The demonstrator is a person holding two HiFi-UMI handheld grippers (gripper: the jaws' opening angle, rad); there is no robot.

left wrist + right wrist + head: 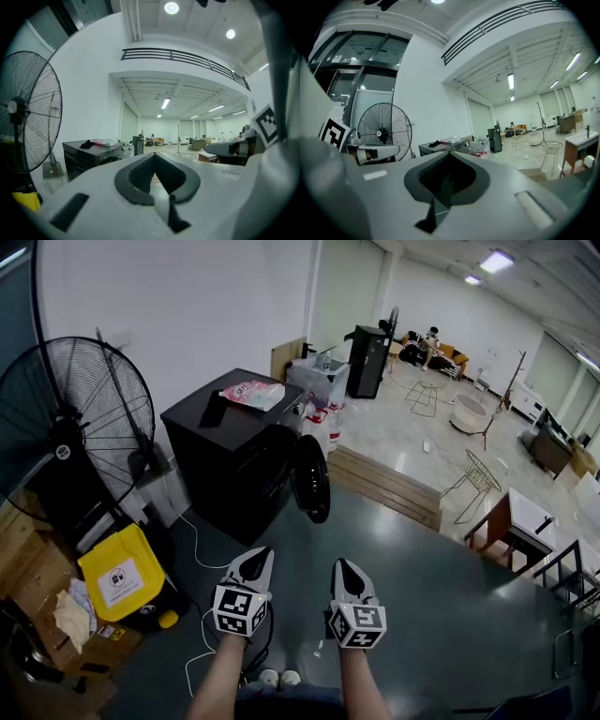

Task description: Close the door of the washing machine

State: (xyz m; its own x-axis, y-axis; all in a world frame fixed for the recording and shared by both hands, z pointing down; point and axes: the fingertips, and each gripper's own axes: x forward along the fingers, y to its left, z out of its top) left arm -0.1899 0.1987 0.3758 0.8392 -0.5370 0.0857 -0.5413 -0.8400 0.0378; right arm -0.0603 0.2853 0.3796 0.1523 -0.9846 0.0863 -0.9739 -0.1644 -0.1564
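Currently, in the head view, the washing machine (234,460) stands at 12 o'clock, well apart from me, a black cabinet against the white wall. Its door (311,479) hangs open at the cabinet's right edge. The round panel stands upright and shows nearly edge-on, with its long axis vertical. From the left hand-held gripper (254,562) the door lies at 1 o'clock; from the right hand-held gripper (346,572) it lies at 11 o'clock. I judge the right one slightly nearer, and on the door's outer side, so a push toward 10 o'clock should swing the door home. Both forearms reach forward side by side at 6 o'clock in the frame, and the hand-held grippers are held level, parallel and pointing ahead. Neither touches anything. A large fan (75,423) stands at 9 o'clock.

In the left gripper view, the left hand-held gripper (153,159) has its jaws pressed together with nothing between them. The washing machine (89,157) sits at 10 o'clock of the jaw tips, far off, with the rim of the open door just visible at its right side. The right hand-held gripper (229,149) shows at 3 o'clock, level with mine.

In the right gripper view, the right hand-held gripper (450,157) also has its jaws pressed together and empty. The washing machine (443,147) lies just above the tips at 12 o'clock, well apart. I cannot make out the door clearly in this view. The left hand-held gripper (375,152) shows at 9 o'clock, below the fan (384,133).
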